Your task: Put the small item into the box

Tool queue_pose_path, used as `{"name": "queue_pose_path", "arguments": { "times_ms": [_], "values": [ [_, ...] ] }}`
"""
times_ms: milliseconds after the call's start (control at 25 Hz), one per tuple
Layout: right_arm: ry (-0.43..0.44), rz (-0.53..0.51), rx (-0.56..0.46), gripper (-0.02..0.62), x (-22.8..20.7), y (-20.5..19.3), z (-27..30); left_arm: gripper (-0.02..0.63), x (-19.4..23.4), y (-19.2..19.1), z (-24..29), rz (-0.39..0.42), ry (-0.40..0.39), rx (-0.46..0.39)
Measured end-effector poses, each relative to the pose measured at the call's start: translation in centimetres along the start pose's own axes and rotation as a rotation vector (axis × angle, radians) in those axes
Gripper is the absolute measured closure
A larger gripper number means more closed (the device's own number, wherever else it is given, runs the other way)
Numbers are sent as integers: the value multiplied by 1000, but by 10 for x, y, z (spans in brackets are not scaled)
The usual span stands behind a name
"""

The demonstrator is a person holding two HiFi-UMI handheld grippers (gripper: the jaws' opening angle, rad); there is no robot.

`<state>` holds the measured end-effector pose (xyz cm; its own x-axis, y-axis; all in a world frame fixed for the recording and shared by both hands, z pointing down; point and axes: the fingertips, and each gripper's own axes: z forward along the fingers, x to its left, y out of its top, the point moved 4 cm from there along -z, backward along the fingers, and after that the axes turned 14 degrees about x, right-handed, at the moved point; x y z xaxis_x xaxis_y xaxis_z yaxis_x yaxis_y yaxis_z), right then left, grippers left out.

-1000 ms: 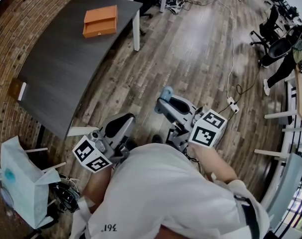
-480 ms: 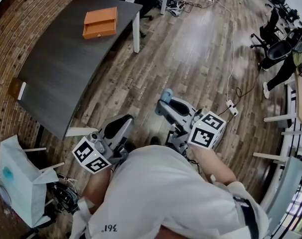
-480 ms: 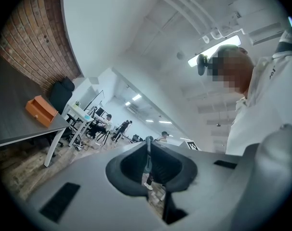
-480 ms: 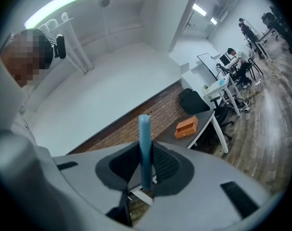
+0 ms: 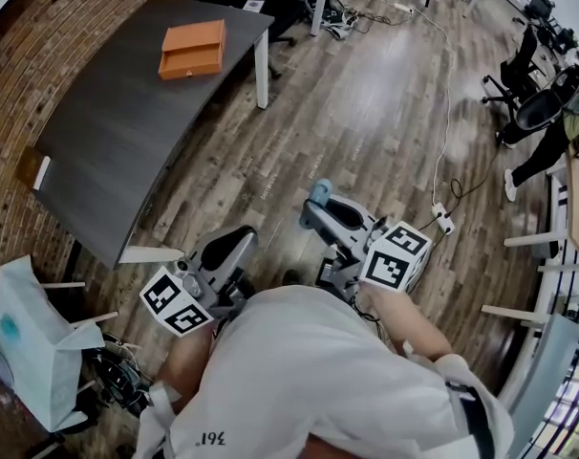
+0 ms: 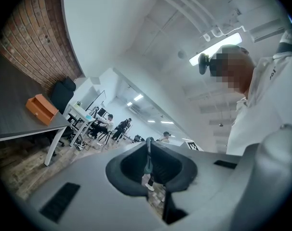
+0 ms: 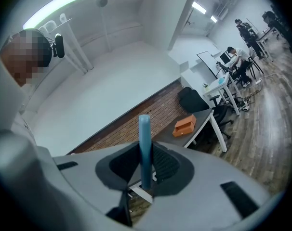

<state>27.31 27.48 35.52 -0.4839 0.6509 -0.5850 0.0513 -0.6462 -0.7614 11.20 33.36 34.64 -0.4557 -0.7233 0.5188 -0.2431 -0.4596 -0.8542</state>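
Observation:
An orange box (image 5: pixel 191 49) lies on the far end of a dark table (image 5: pixel 117 132); it also shows small in the left gripper view (image 6: pixel 41 109) and the right gripper view (image 7: pixel 184 125). My right gripper (image 5: pixel 320 201) is held over the wooden floor, apart from the table, shut on a small blue stick-shaped item (image 7: pixel 144 148) that stands up between its jaws (image 5: pixel 319 187). My left gripper (image 5: pixel 234 242) is held close to the person's body, shut with nothing in it; its jaws meet in the left gripper view (image 6: pixel 147 161).
A white paper bag (image 5: pixel 27 342) stands on the floor at the lower left. A power strip (image 5: pixel 444 222) with a white cable lies on the floor at right. Office chairs (image 5: pixel 524 75) stand at the far right. A white card (image 5: pixel 43 175) sits on the table's near end.
The right gripper with the blue item has drifted slightly down in the head view, and the whole view has shifted a little. The left gripper has stayed in place.

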Motion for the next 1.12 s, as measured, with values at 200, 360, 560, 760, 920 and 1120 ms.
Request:
{"name": "queue_pose_path", "arguments": {
  "times_ms": [200, 360, 560, 760, 920, 1120],
  "values": [
    [19, 3, 13, 511, -15, 1, -8, 575, -1, -4, 14, 1, 25, -12],
    [33, 10, 44, 511, -22, -4, -16, 575, -7, -11, 21, -8, 45, -16],
    [75, 29, 60, 511, -27, -3, -16, 575, -10, -12, 23, 0, 84, -25],
    [83, 37, 93, 511, -36, -6, -8, 575, -1, -10, 25, -10, 111, -27],
    [84, 65, 128, 511, -45, -9, 1, 575, 6, -7, 25, -19, 122, -25],
    [86, 67, 148, 511, -47, -2, 24, 575, 24, 2, 17, -25, 131, -31]
  ]
}}
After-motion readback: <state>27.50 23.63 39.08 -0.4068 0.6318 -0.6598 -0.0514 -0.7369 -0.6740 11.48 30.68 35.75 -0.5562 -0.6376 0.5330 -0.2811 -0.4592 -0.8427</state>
